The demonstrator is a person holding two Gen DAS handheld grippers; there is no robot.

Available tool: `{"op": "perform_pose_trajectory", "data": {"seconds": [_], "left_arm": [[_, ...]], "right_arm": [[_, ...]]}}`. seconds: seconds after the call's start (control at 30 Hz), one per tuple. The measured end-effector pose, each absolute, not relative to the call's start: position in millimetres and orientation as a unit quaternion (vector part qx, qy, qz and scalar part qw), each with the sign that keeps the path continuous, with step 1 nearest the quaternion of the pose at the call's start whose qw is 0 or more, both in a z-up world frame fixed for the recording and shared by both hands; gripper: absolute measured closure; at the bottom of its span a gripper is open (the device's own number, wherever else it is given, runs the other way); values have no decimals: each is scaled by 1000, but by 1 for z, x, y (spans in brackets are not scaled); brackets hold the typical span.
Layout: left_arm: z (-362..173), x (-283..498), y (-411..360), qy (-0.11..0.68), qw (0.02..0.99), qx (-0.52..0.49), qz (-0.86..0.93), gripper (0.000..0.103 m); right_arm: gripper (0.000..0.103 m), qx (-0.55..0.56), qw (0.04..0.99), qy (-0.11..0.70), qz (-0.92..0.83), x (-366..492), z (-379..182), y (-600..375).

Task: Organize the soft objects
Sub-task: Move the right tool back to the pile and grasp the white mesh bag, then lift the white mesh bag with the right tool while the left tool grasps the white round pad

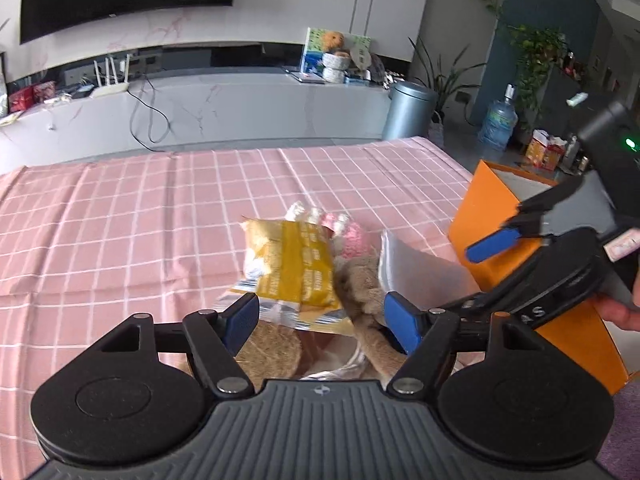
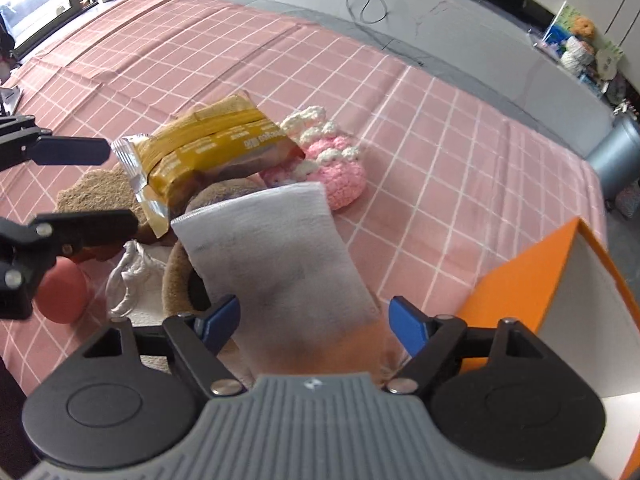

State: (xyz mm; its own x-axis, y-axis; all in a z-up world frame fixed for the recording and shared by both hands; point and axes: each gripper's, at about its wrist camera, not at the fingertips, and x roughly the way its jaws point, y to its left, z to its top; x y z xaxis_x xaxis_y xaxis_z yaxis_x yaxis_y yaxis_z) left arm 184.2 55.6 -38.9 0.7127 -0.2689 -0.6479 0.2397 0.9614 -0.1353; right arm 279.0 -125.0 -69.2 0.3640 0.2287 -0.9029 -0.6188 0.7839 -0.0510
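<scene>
The left hand-held gripper (image 1: 320, 318) hangs with its jaws wide apart and empty over a heap of soft things on the pink checked surface (image 1: 120, 220): a yellow snack packet (image 1: 292, 268), a pink-and-white crocheted toy (image 2: 332, 160) and a brown plush (image 1: 360, 284). The right hand-held gripper (image 2: 314, 322) is also spread wide, a white sock (image 2: 276, 252) lying between its fingers, neither pad visibly pressing it. An orange box (image 2: 524, 280) stands just right of the heap.

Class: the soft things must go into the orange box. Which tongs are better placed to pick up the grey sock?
Probably the right tongs: open, they straddle the grey sock, beside the orange box. The left tongs face the yellow packet.
</scene>
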Motion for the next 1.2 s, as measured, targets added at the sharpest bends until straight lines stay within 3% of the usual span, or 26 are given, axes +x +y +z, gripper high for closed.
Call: {"op": "perform_pose_trajectory", "data": {"seconds": [0.23,0.27,0.37,0.67,0.8,0.93,1.2], "left_arm": [[-47,183,54,371,918,-34,-137,21],[-45,183,53,372,917,-35,-140,21],[-42,181,47,374,914,-36,-150,23],[-54,174,34,398,902,-77,-152,30],[-58,163,22,411,897,-40,-160,30],[-66,146,11,430,892,-23,-137,19],[-96,122,-23,431,890,48,-141,16]], "right_arm": [[71,-202,798,496,278,278,-71,-127],[88,-196,797,496,283,277,-69,-129],[103,-184,803,490,286,273,-60,-137],[103,-112,842,459,261,258,-29,-170],[103,-57,860,444,245,239,-21,-179],[103,9,872,432,230,217,-22,-187],[103,66,882,421,202,189,-31,-197]]}}
